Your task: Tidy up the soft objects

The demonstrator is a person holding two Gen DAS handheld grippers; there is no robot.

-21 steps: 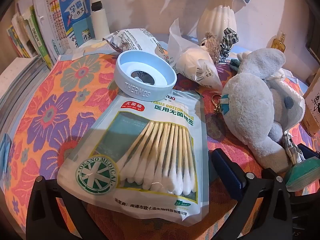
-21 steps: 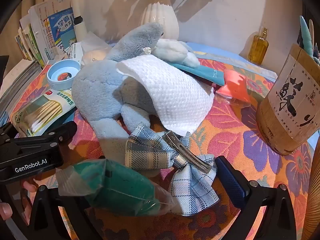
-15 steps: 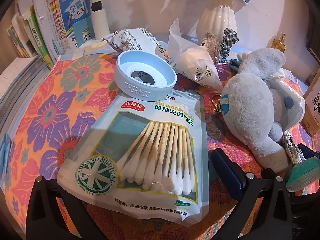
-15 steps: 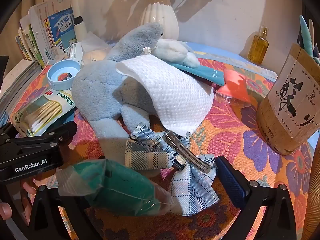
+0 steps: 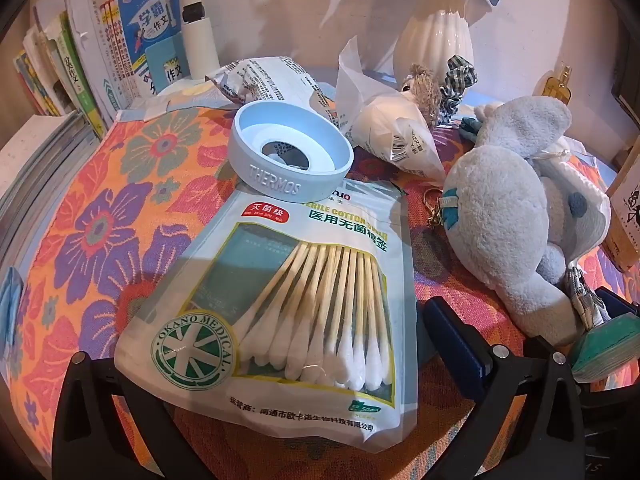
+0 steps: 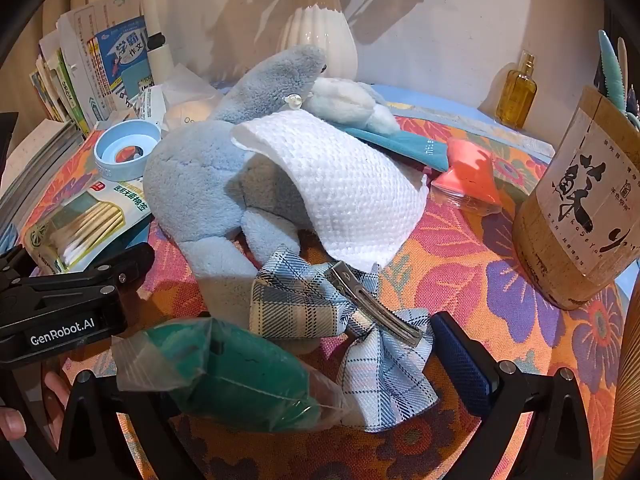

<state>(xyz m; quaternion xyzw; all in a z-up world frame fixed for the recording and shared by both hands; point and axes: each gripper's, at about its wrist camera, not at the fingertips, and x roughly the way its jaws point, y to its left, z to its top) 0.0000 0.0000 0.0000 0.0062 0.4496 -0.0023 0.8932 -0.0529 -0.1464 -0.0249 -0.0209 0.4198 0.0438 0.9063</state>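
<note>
The left gripper (image 5: pixel 264 364) is hovering with its fingers spread wide apart, straddling the near end of a cotton swab packet (image 5: pixel 288 296) that is lying flat on the flowered tablecloth (image 5: pixel 100 208). Taking that packet as the landmark, a pale blue Thermos ring (image 5: pixel 290 164) is sitting on its far edge, and beyond the ring a crumpled printed wrapper (image 5: pixel 260 80) and a white pointed pouch (image 5: pixel 394 136) are lying in front of a ribbed white vase (image 5: pixel 434 44). To the right of the packet a grey plush toy (image 5: pixel 508 220) is slumping on its side, close to but not touching the packet's edge. To the packet's far left a row of books (image 5: pixel 120 44) is standing against the wall. The right gripper (image 6: pixel 260 376) is also standing open, its fingers flanking a green item in a clear bag (image 6: pixel 236 372) and a plaid bow clip (image 6: pixel 340 320), without clamping either. Seen from the right wrist, the plush toy (image 6: pixel 208 184) is lying right of the packet (image 6: pixel 84 220), wearing a white waffle cloth (image 6: pixel 352 188) draped over its middle, with the bow clip touching its leg. Farther right of the packet, a coral pouch (image 6: pixel 468 176), an amber bottle (image 6: pixel 516 96) and a cork-coloured tube (image 6: pixel 584 208) are standing or lying well apart from it.
</note>
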